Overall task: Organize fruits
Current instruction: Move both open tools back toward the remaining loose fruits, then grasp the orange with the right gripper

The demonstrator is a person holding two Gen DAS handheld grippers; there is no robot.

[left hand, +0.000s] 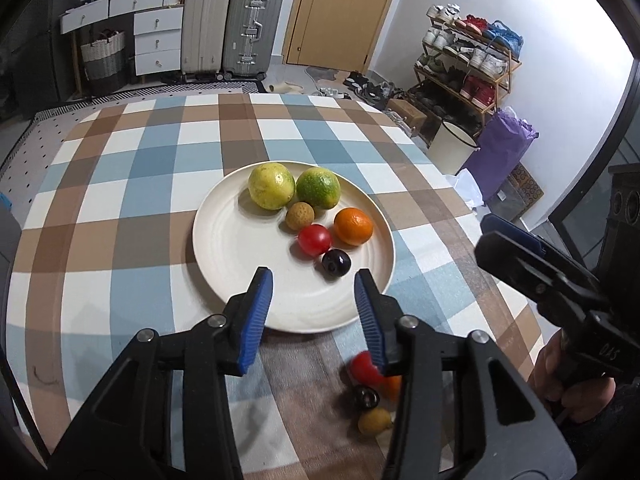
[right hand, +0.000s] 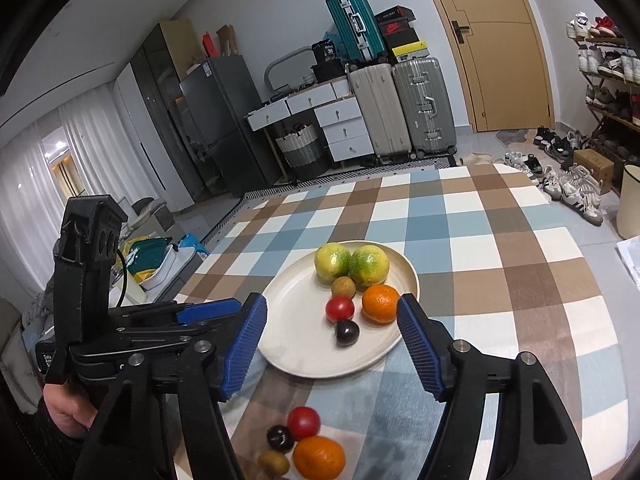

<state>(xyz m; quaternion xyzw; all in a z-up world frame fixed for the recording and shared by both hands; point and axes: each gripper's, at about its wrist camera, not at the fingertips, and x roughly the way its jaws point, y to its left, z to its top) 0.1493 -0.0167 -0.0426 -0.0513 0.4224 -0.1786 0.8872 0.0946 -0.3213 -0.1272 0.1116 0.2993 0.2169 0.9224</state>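
Observation:
A cream plate (left hand: 240, 256) (right hand: 296, 344) sits on the checked tablecloth. On it lie two yellow-green citrus fruits (left hand: 271, 186) (left hand: 318, 187), a small brown fruit (left hand: 299, 216), a red tomato (left hand: 314, 240), an orange (left hand: 353, 226) and a dark plum (left hand: 336, 264). Loose on the cloth near me lie a tomato (right hand: 303, 423), a dark plum (right hand: 280, 437), an orange (right hand: 319, 457) and a small brown fruit (right hand: 273, 463). My left gripper (left hand: 314, 300) is open and empty over the plate's near rim. My right gripper (right hand: 332, 336) is open and empty above the plate's near edge.
The round table (left hand: 132, 184) has its edge close on the right, with a white bin (left hand: 454, 146), purple bag (left hand: 504, 148) and shoe rack (left hand: 468, 64) beyond. Suitcases (left hand: 232, 28) and drawers (left hand: 156, 40) stand at the back wall.

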